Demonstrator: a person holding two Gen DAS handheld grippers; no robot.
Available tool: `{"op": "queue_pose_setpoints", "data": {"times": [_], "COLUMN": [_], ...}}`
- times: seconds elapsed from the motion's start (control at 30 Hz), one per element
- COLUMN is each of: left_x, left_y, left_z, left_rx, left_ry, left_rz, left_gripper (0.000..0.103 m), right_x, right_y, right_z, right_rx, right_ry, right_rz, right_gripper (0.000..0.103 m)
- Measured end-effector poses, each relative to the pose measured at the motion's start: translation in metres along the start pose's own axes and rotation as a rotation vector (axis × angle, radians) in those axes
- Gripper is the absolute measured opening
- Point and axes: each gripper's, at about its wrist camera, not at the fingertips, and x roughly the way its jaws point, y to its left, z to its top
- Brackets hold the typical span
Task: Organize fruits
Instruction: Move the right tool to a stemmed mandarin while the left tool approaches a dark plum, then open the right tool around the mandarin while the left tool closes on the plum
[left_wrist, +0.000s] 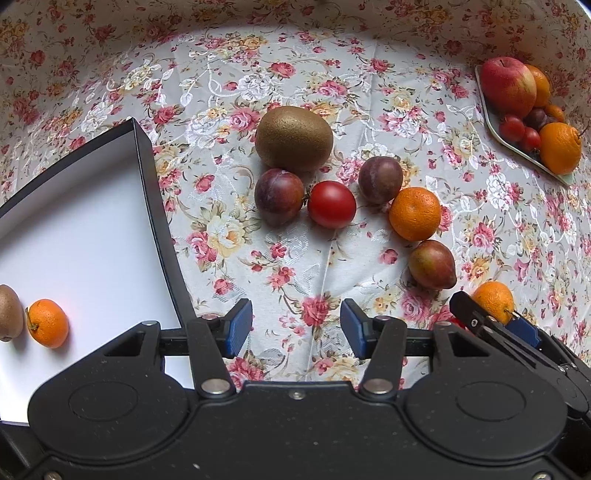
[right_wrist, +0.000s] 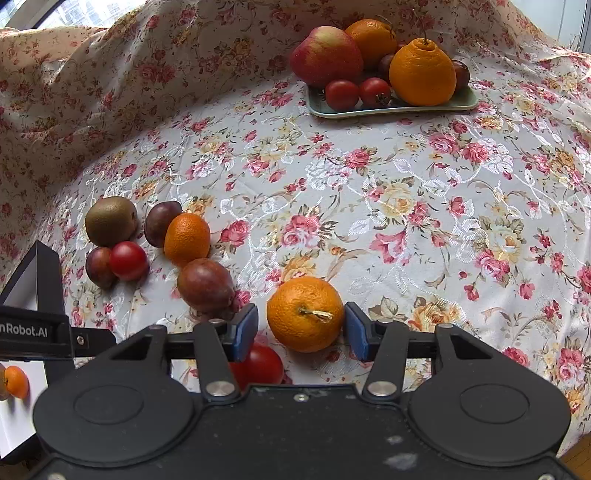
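Mandarin (right_wrist: 305, 314) btwn right hand-held gripper (right_wrist: 302, 328) pads — not clamped

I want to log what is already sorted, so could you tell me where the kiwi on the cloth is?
In the left wrist view the kiwi lies mid-cloth, right of the white box, touching a plum just in front.

A table draped in a floral cloth (right_wrist: 369, 192) carries everything. Loose on it lie a kiwi (left_wrist: 293, 138), three plums (left_wrist: 279, 195) (one (left_wrist: 432, 264) apart from the others), a tomato (left_wrist: 331, 205) and two mandarins (left_wrist: 414, 213), with another tomato (right_wrist: 264, 363) half hidden. A pale green tray (right_wrist: 391, 107) of fruit sits farther back; a dark-walled white box (left_wrist: 92, 229), probably shallow, stands at the left.
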Motion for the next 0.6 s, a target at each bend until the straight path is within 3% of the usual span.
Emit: {"op": "queue_pose_setpoints", "data": {"times": [0.33, 0.53, 0.6], "left_x": [-0.008, -0.006, -0.005], "left_y": [0.007, 0.003, 0.002], "left_z": [0.008, 0.011, 0.012], "left_rx": [-0.046, -0.017, -0.007], "left_ry": [-0.085, -0.162, -0.174], "left_rz": [-0.048, -0.05, -0.054], "left_gripper": [0.058, 0.058, 0.058], "right_x": [0.002, 0.005, 0.007], "right_y": [0.001, 0.014, 0.02], "right_z": [0.002, -0.002, -0.003], "right_rx": [0.053, -0.045, -0.086], "right_ry": [0.01, 0.02, 0.039], "right_rz": [0.003, -0.04, -0.054], "right_gripper": [0.068, 0.069, 0.075]}}
